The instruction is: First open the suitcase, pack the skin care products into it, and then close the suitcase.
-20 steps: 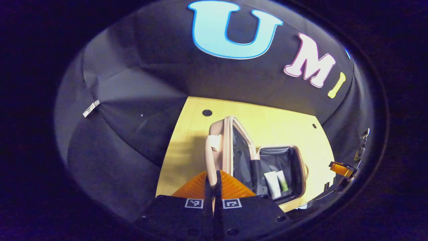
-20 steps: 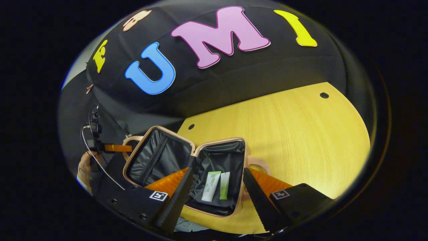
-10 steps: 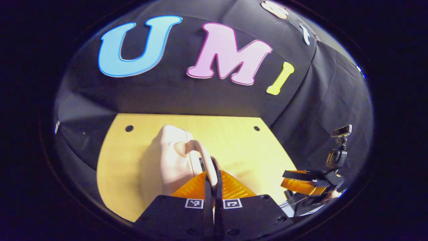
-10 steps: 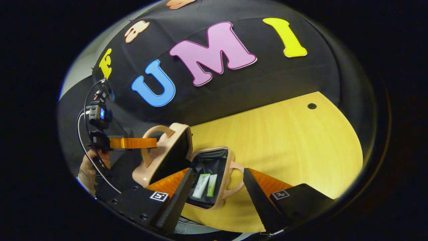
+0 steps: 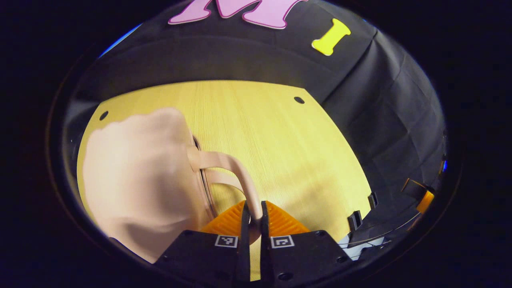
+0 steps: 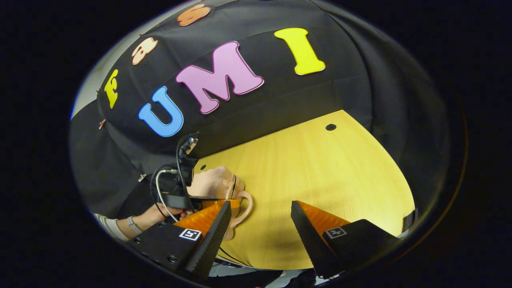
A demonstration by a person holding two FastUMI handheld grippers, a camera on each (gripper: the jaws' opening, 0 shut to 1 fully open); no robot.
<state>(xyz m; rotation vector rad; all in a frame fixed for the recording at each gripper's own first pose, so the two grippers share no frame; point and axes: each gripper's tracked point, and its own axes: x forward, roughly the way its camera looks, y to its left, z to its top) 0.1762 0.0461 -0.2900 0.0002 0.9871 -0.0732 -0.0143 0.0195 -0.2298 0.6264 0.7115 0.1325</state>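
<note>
In the left gripper view, the case (image 5: 140, 180) lies at about 9 o'clock on the counter (image 5: 280, 140), its pale shell facing up and its two halves brought together, with only a thin dark seam showing beside the handle (image 5: 228, 168). The handle arches from the seam down to 6 o'clock, where the left tool (image 5: 253, 218) has it pinched between nearly closed fingers.

In the right gripper view, the same case (image 6: 212, 184) sits at about 8 o'clock, looking closed, with the left tool (image 6: 216, 204) and the hand (image 6: 154, 216) that holds it just beside it. The right tool (image 6: 260, 228) hangs wide open at 6 o'clock, holding nothing, over bare counter (image 6: 320, 172) to the right of the case.

No skin care products lie loose on the counter, so packing looks finished, though the inside of the case is hidden. The lid seems swung down, so closing appears nearly done. What is probably left is to press the halves fully shut, fasten any zip or latch if there is one, which I cannot make out, and let go of the handle.
</note>
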